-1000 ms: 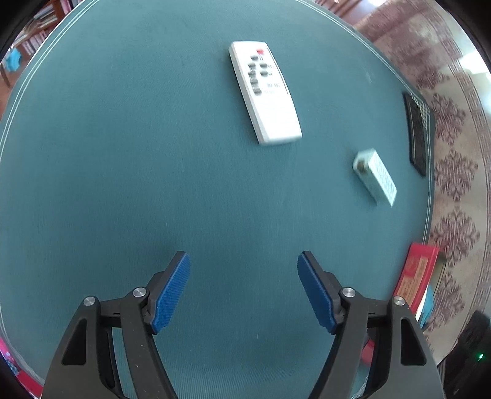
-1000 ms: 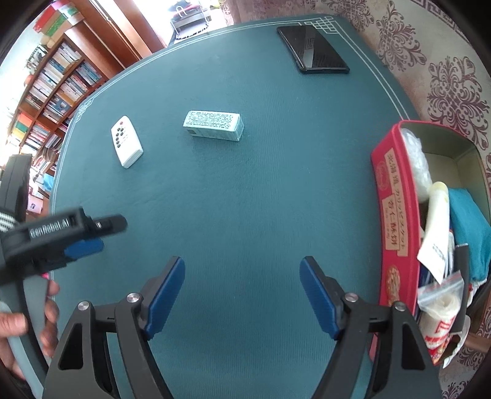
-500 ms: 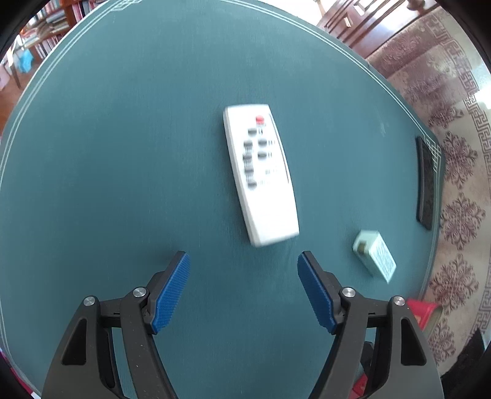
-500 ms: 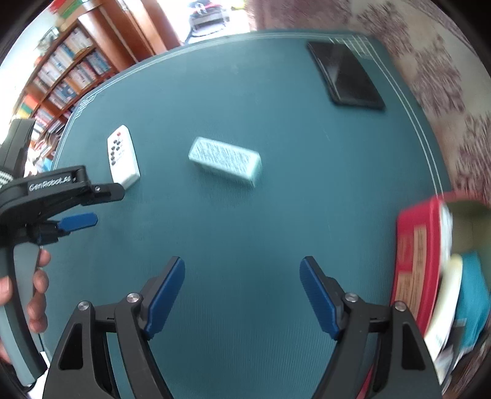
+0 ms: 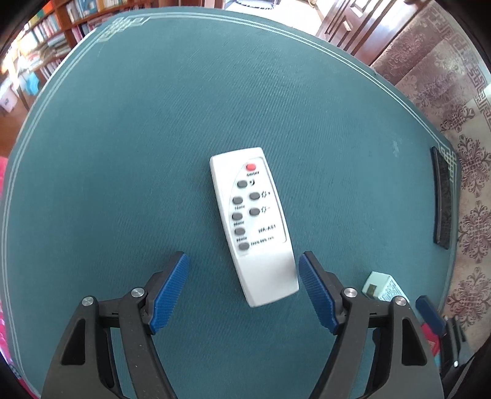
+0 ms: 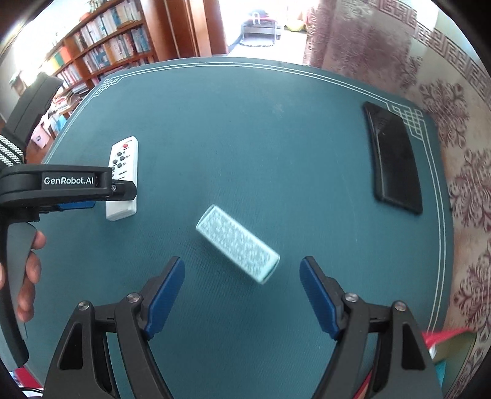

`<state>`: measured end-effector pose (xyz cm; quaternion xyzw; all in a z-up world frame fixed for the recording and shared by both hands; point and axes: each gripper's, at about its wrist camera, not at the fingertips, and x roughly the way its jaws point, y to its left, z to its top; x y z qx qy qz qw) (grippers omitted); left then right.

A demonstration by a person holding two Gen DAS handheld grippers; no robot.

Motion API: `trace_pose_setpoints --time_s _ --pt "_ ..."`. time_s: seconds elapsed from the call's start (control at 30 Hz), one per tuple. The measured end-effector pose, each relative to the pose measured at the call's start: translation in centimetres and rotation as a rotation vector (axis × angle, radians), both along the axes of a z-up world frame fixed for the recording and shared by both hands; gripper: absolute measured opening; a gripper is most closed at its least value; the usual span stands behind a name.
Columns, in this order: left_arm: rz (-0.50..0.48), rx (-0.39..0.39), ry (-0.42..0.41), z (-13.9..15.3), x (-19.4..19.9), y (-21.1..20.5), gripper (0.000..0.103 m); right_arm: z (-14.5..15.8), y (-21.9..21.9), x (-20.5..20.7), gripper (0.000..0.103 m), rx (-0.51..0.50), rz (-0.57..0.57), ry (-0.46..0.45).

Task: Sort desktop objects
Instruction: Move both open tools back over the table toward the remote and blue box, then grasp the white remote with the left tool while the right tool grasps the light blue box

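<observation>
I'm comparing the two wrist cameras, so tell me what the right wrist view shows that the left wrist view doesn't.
Only the right wrist view shows the person's hand holding the left gripper's handle, and the bookshelves clearly. Only the left wrist view shows the remote's button labels close up, its near end between the open left gripper. Both show the teal table, the pale green box and the black phone.

a teal mat [image 6: 276, 138] with white border lines covers the table. beyond it stand bookshelves [image 6: 101, 46] full of books, a wooden door [image 5: 346, 21], and a patterned maroon-and-cream carpet [image 6: 454, 129] along the right side.
</observation>
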<state>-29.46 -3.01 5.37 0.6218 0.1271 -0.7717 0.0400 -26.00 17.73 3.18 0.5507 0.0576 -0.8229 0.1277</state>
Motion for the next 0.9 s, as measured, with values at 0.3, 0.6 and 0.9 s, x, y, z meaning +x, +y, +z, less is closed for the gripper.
trace_pose_setpoints --time_s 0.3,0.6,0.9 --pt "-0.033 -0.078 0.033 -0.1 -0.2 1.7 0.084 -0.8 -1.0 -1.2 0.081 -0.002 0.028 -0.006" --pt "-0.119 -0.153 0.082 -0.4 0.7 2.4 0.082 -1.4 -1.6 -2.0 0.081 0.021 0.045 -0.011" --pt "-0.16 -0.118 0.115 0.2 2.4 0.8 0.043 -2.9 -2.1 -2.7 0.075 0.06 0.052 -0.059"
